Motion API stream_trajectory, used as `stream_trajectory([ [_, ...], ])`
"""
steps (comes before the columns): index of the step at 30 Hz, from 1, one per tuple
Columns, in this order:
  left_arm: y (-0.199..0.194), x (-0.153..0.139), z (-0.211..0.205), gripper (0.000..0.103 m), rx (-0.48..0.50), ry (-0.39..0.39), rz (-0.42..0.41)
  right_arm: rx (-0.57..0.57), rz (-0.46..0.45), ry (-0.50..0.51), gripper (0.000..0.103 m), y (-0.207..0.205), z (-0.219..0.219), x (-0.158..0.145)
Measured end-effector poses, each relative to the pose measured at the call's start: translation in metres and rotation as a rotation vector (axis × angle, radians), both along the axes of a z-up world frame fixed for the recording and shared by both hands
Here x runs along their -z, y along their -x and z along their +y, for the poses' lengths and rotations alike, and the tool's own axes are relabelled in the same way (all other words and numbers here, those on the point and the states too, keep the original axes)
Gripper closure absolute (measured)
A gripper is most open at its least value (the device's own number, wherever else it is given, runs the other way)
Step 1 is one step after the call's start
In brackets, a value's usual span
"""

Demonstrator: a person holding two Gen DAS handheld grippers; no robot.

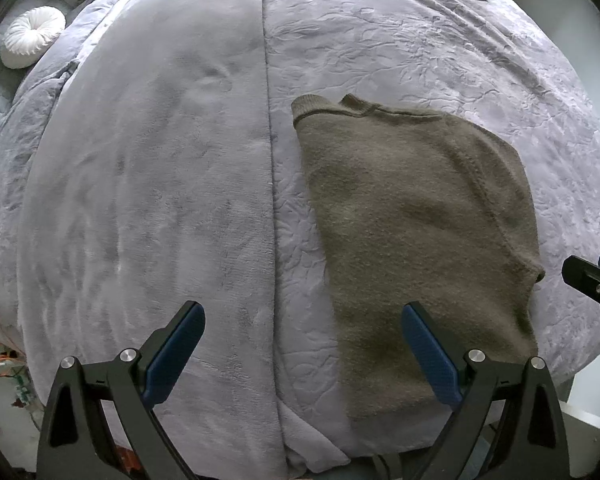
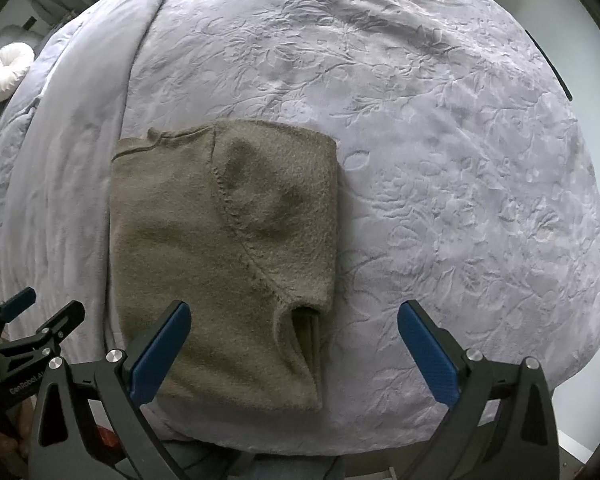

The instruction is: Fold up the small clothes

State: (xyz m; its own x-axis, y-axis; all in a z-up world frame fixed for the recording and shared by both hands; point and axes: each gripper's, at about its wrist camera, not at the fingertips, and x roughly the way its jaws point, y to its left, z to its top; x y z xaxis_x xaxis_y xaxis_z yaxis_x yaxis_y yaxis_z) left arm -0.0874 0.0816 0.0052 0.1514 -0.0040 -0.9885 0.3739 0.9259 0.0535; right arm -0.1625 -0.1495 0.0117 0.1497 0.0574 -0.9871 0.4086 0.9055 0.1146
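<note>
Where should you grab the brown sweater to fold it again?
Probably the near hem of the sweater, at its two bottom corners, coming straight down from above. It lies flat on the blanket, already folded into a tall rectangle, and that edge sits nearest both open grippers, so it can lift up toward the collar.

Olive-brown sweater [image 2: 220, 248] lies on a lavender-grey blanket [image 2: 440, 160] (embossed floral pattern), near a white cushion [image 1: 32, 36].
</note>
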Motion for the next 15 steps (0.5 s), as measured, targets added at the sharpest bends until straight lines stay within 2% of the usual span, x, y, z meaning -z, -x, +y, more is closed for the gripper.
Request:
stream_trajectory([
  [15, -0.0006, -0.0001, 0.0024, 0.004, -0.002, -0.012, -0.005, 0.001, 0.006, 0.001, 0.0, -0.0022, 0.0018, 0.0003],
])
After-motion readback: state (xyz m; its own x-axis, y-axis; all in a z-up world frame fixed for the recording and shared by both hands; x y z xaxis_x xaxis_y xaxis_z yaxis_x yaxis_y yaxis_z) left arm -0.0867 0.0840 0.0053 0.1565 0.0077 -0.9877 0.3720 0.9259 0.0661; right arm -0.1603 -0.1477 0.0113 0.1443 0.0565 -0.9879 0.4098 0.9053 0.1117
